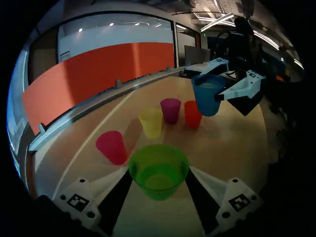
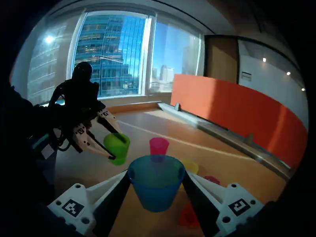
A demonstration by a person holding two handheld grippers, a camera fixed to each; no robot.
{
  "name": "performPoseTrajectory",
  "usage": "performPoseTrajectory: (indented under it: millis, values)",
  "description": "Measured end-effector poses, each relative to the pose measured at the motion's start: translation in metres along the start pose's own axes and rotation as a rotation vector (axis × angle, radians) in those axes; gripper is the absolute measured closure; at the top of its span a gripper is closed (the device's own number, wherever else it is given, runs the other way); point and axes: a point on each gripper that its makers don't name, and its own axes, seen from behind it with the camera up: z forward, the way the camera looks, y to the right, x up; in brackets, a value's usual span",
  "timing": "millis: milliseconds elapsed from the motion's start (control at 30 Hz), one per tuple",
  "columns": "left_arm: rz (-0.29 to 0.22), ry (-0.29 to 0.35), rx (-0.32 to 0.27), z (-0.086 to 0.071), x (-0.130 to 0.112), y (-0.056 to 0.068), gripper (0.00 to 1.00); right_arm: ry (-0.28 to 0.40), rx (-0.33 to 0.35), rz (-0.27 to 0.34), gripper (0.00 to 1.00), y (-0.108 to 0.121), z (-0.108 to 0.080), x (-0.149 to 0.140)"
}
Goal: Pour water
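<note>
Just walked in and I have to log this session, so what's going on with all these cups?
A person holds a gripper in each hand over a wooden table. The left gripper has its jaws shut on a green cup, the right gripper on a blue cup; both cups are lifted and roughly upright, with no pouring now. A pink cup, a yellow cup, a purple cup and an orange cup stand on the table. Whether either holds water is unclear.
</note>
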Motion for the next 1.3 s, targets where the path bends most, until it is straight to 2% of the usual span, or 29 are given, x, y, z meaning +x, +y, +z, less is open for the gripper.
performPoseTrajectory:
  millis: [267, 567, 867, 1300]
  values:
    - [0.024, -0.081, -0.017, 0.011, -0.019, -0.005, 0.14, -0.089, 0.024, -0.007, 0.09, -0.001, 0.014, -0.027]
    - [0.031, -0.124, -0.034, 0.017, -0.031, -0.008, 0.13, -0.180, 0.056, -0.010, 0.09, -0.002, 0.027, -0.056]
    - [0.031, -0.137, -0.039, 0.022, -0.039, -0.011, 0.13, -0.227, 0.074, -0.016, 0.09, -0.007, 0.039, -0.073]
    - [0.016, -0.142, -0.051, 0.029, -0.052, -0.009, 0.13, -0.253, 0.086, -0.015, 0.09, -0.014, 0.053, -0.086]
